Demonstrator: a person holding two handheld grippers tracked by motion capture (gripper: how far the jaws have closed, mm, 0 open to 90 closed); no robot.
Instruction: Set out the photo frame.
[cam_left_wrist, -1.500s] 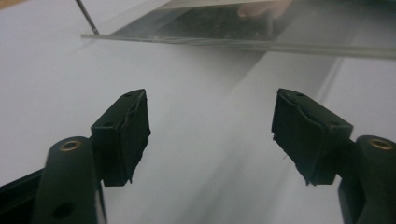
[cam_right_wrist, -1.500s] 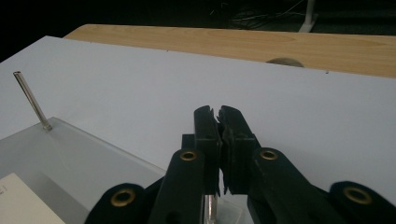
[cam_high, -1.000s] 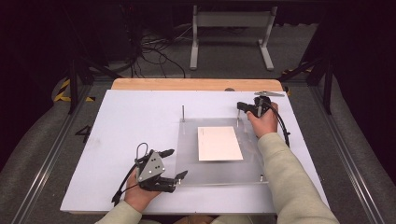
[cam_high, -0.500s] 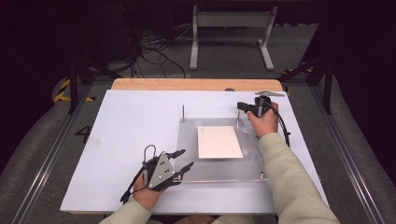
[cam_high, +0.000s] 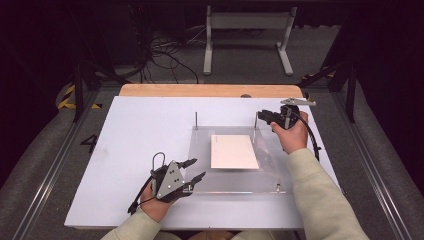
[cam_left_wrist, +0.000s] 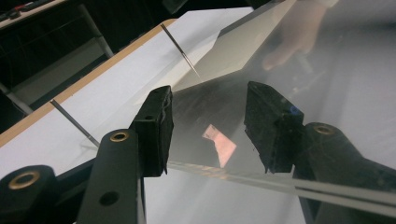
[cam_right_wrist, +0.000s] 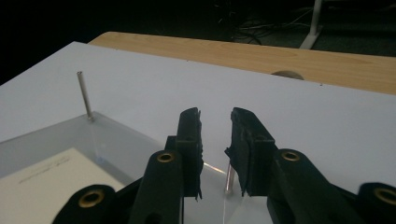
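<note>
In the high view the clear plate (cam_high: 235, 170) is so transparent that its left edge is hard to find, and the print on the white sheet (cam_high: 234, 151) is too small to read. The left tongs (cam_high: 195, 169) sit at the plate's near left corner; in the left gripper view the plate's edge crosses between the pads, but contact cannot be judged. There the other hand (cam_left_wrist: 299, 32) is blurred behind the plate. In the right gripper view the steel pin (cam_right_wrist: 229, 179) is partly hidden behind the right tongs (cam_right_wrist: 215, 154)
</note>
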